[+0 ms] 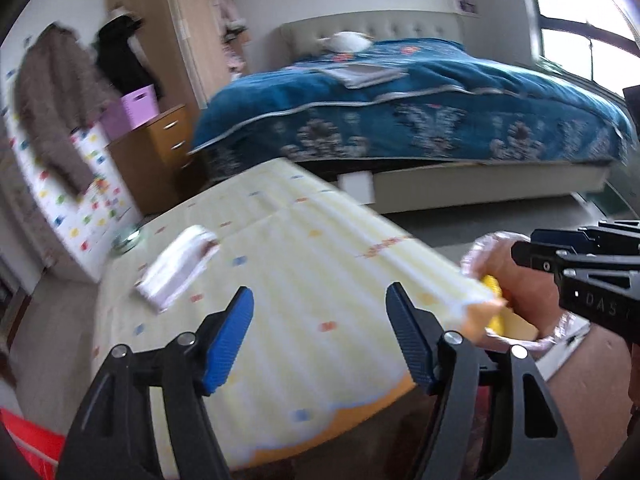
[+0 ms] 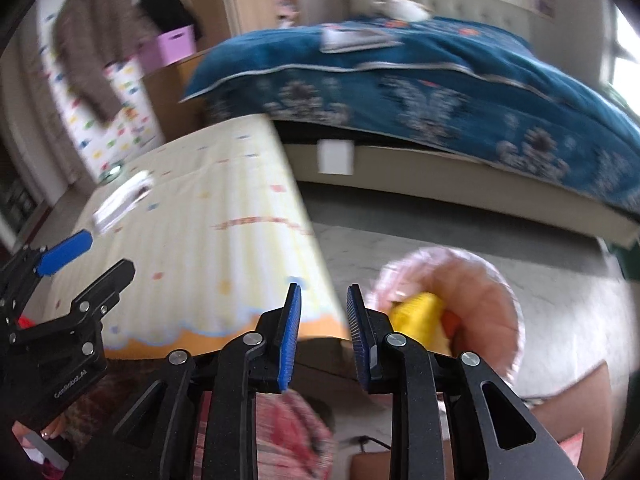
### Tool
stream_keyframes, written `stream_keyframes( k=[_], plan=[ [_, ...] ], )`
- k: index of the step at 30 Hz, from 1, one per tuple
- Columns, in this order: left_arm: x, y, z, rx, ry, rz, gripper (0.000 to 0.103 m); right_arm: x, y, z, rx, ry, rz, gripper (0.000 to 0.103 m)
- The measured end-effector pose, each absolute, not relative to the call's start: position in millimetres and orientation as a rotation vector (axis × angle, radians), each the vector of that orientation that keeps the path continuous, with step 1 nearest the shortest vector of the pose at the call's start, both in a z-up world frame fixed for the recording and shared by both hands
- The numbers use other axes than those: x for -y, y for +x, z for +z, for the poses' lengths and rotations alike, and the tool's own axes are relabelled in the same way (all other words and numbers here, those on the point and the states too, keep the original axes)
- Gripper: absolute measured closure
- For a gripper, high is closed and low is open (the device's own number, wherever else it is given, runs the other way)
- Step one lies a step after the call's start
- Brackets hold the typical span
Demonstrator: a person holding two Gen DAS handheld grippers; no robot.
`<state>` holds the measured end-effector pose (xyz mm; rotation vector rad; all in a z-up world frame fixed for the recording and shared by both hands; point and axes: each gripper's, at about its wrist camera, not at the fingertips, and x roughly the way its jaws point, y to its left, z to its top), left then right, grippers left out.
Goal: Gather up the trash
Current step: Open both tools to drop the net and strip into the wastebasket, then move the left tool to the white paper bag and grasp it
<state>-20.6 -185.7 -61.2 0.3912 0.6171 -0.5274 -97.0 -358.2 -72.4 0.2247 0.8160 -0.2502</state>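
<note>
A white crumpled wrapper (image 1: 176,270) lies on the yellow-patterned table (image 1: 304,304), ahead and left of my left gripper (image 1: 320,332), which is open and empty above the table. The wrapper also shows in the right wrist view (image 2: 120,200), far to the left. My right gripper (image 2: 323,332) hovers past the table's right edge, jaws partly open with nothing between them. Just to its right, a pink round container (image 2: 472,300) with a yellow object (image 2: 420,312) inside sits below the table; it also shows in the left wrist view (image 1: 496,280).
A bed with a blue quilt (image 1: 420,112) stands behind the table. A wooden drawer unit (image 1: 160,152), a purple box (image 1: 132,110) and hanging clothes (image 1: 56,100) are at the left. A red item (image 1: 36,444) is at the bottom left. Grey floor (image 2: 520,248) lies right of the table.
</note>
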Motion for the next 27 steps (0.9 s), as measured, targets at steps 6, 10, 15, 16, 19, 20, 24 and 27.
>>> stream_keyframes(
  k=[6, 10, 15, 16, 19, 20, 24, 27],
  plan=[
    [124.8, 13.7, -59.3, -0.653, 0.318, -0.388, 0.035, 303.2, -52.0, -66.7, -0.81, 0.136, -0.117, 0.066],
    [88.1, 37.2, -61.1, -0.682, 0.271, -0.304, 0.035, 279.1, -28.7, -63.8, -0.816, 0.103, -0.066, 0.065],
    [54.0, 64.9, -66.3, -0.711, 0.227, -0.23, 0.035, 245.9, 7.9, -62.8, -0.829, 0.081, -0.019, 0.065],
    [49.1, 70.1, -67.0, -0.713, 0.22, -0.219, 0.035, 242.4, 14.0, -63.6, -0.831, 0.081, -0.014, 0.065],
    [36.8, 92.3, -70.4, -0.723, 0.199, -0.185, 0.035, 232.8, 31.5, -65.6, -0.834, 0.08, -0.002, 0.065],
    [33.7, 97.5, -72.2, -0.73, 0.19, -0.182, 0.035, 234.4, 34.7, -67.0, -0.835, 0.08, 0.002, 0.065],
    [32.7, 125.3, -80.3, -0.765, 0.153, -0.194, 0.04, 233.1, 51.0, -72.7, -0.839, 0.09, 0.019, 0.065],
    [40.9, 148.6, -89.7, -0.794, 0.139, -0.218, 0.047, 233.3, 62.8, -76.4, -0.846, 0.093, 0.032, 0.065]
  ],
)
